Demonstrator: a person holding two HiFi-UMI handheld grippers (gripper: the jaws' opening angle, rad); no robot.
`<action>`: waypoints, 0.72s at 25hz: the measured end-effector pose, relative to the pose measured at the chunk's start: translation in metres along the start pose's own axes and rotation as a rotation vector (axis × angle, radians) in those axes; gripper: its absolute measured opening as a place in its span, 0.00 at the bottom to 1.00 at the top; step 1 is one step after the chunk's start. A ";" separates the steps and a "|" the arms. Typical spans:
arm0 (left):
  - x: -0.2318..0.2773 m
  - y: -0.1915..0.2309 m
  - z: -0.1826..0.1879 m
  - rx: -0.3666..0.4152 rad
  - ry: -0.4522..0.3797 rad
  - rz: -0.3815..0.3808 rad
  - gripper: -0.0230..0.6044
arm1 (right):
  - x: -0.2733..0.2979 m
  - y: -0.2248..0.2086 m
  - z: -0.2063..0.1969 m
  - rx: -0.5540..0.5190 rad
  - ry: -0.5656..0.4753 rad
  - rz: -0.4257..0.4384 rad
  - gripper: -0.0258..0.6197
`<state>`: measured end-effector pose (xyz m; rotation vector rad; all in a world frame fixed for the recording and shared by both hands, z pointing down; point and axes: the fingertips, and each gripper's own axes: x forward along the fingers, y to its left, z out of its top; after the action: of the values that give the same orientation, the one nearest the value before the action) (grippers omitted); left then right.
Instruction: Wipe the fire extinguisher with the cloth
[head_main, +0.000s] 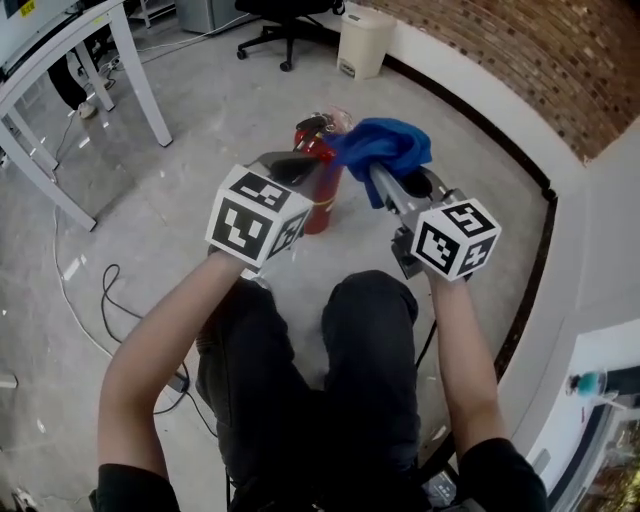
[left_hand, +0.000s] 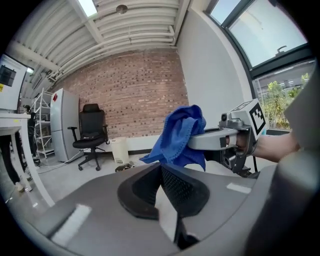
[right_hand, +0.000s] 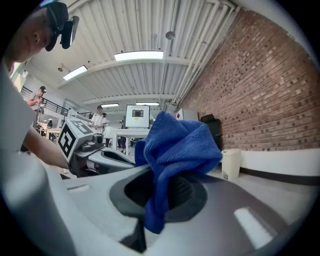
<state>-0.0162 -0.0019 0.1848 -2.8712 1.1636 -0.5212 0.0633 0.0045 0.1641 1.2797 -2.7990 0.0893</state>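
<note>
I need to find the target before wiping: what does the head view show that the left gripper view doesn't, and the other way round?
Only the head view: the red metal fire extinguisher, standing on the grey floor. Only the left gripper view: the left gripper seen head-on, its jaws together with nothing between them, and the tall windows. Both: the blue microfibre cloth clamped in the right gripper, and the black office chair.

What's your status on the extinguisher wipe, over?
Left gripper shut, empty. Right gripper shut on blue cloth. Fire extinguisher upright on floor. Nothing blocking it.
</note>
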 end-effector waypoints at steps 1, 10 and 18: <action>-0.002 -0.003 0.007 0.003 -0.013 -0.004 0.04 | -0.006 0.001 0.006 -0.007 -0.013 -0.009 0.10; -0.040 -0.031 0.046 0.026 -0.108 0.029 0.04 | -0.039 0.037 0.044 -0.045 -0.101 0.029 0.11; -0.063 -0.034 0.048 0.000 -0.127 0.061 0.04 | -0.038 0.060 0.050 -0.040 -0.131 0.077 0.11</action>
<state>-0.0211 0.0596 0.1247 -2.8108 1.2255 -0.3320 0.0415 0.0683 0.1094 1.2115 -2.9442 -0.0482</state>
